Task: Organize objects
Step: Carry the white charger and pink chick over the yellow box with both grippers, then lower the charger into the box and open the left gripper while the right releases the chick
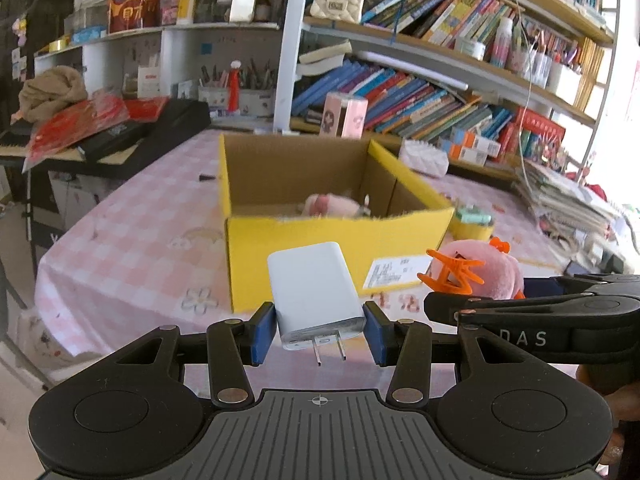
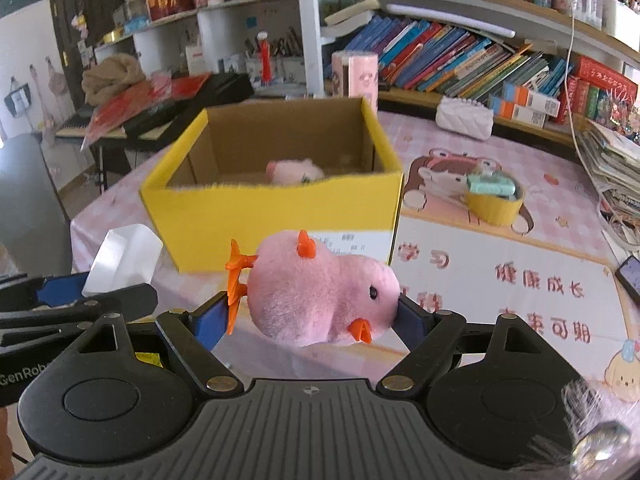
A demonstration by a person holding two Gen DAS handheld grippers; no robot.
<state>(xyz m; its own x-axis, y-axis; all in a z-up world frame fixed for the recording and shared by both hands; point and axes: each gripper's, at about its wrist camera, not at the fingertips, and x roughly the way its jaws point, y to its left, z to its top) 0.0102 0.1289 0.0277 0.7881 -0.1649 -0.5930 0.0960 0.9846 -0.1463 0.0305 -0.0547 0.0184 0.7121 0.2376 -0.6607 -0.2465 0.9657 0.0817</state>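
Observation:
My left gripper (image 1: 320, 336) is shut on a white plug charger (image 1: 314, 292), prongs toward the camera, held above the table in front of the yellow cardboard box (image 1: 280, 248). My right gripper (image 2: 308, 320) is shut on a pink plush chick (image 2: 320, 292) with orange feet, held in front of the same box (image 2: 240, 220). A pink plush toy (image 2: 294, 171) lies inside the box, also seen in the left wrist view (image 1: 330, 204). The chick (image 1: 480, 268) and the right gripper's black body show at the right of the left wrist view. The charger (image 2: 124, 260) shows at the left of the right wrist view.
A yellow tape roll (image 2: 494, 204) with a green item on it stands right of the box on the pink checked tablecloth (image 2: 500, 280). A white quilted pouch (image 2: 464, 118), a pink carton (image 2: 356, 72), a phone (image 2: 630, 274), paper stacks and bookshelves ring the table.

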